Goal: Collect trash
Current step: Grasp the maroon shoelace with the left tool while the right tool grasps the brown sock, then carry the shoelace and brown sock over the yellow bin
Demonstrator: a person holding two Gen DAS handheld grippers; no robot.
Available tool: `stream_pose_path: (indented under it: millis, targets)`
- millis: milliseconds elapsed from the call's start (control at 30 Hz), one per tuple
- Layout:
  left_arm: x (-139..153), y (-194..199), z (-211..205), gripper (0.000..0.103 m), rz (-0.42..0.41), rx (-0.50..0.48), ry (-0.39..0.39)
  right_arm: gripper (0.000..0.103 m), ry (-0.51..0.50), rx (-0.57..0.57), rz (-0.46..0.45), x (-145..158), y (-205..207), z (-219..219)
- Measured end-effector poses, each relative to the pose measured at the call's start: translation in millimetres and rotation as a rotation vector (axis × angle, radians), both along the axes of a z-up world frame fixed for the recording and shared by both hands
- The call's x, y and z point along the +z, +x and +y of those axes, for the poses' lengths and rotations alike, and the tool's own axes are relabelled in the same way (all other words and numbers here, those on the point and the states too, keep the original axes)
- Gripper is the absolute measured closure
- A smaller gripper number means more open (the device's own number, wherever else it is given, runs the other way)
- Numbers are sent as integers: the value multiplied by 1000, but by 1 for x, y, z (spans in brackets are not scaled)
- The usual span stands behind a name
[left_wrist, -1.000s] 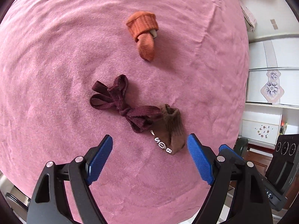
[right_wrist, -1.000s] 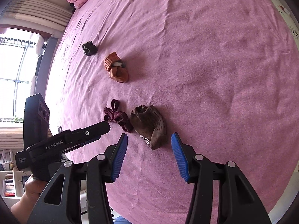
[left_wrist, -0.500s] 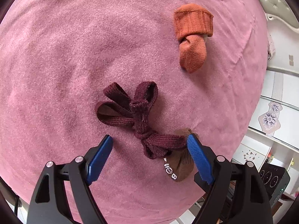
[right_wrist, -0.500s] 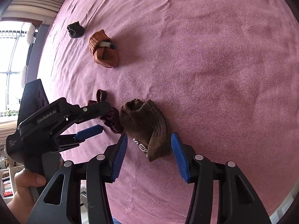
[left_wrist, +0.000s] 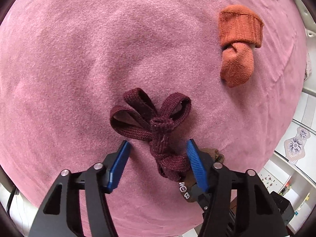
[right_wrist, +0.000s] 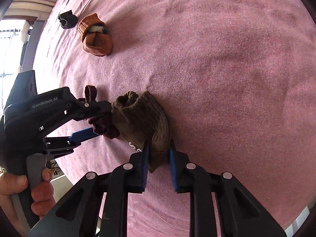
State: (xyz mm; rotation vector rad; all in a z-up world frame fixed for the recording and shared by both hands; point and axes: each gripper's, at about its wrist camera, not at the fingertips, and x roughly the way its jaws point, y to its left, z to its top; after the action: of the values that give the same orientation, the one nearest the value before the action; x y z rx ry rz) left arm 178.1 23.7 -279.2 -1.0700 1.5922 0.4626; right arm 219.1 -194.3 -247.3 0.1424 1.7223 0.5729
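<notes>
right tongs: jaws have just been closing and now pinch the near end of the brown sock, which lies on the pink bed cover near its near edge.
left tongs: jaws have just been closing too, now half-wide around the knotted maroon lace. The right pad touches the knot, the left pad is clear of it, so no real grip yet imo.
where the stuff sits: lace and brown sock touch each other, lace on the left of the sock in the right wrist view.
leftovers: a rolled orange sock sits farther out on the bed, and a small black sock just past it at far left.
progress: early days I'd say. One item pinched, one about to be, nothing lifted off the bed, two more untouched. No bin or bag in view, so can't tell where it all goes.
</notes>
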Motion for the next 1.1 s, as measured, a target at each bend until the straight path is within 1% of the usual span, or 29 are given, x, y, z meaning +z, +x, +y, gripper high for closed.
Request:
stream_pose_path:
  millis: [33, 100, 133, 167, 267, 367, 500, 600, 700, 733, 900, 933, 1067, 1100]
  targets:
    - [0, -3, 1, 52, 4, 8, 2, 87, 2, -1, -3, 1, -1, -1]
    - [2, -9, 3, 71, 18, 9, 15, 91, 9, -3, -7, 3, -1, -3]
    - [2, -12, 5, 75, 16, 4, 16, 92, 15, -9, -8, 4, -3, -6]
    - [3, -16, 6, 82, 8, -1, 11, 93, 23, -17, -6, 6, -4, -9]
    - [7, -28, 5, 82, -19, -21, -11, 93, 58, -38, -27, 19, -9, -17]
    - [16, -39, -6, 82, -27, -85, 0, 94, 69, -41, -60, 32, -15, -24]
    - [33, -66, -32, 82, -65, -150, 5, 94, 86, -61, -84, 50, -23, -37]
    - [49, -76, -55, 82, -100, -210, 2, 94, 100, -87, -103, 65, -27, -51]
    - [63, -73, -82, 82, -137, -274, -6, 94, 109, -116, -127, 79, -32, -66]
    - [66, -66, -86, 82, -149, -294, -7, 94, 112, -129, -135, 83, -34, -72]
    - [88, -64, -131, 82, -207, -391, -8, 94, 123, -197, -168, 100, -46, -101]
    - [92, -57, -139, 82, -214, -409, -8, 94, 123, -210, -174, 102, -50, -108]
    - [101, -53, -176, 82, -234, -485, -15, 94, 120, -279, -195, 112, -67, -146]
    - [103, -47, -177, 82, -236, -502, -18, 94, 119, -297, -198, 113, -71, -153]
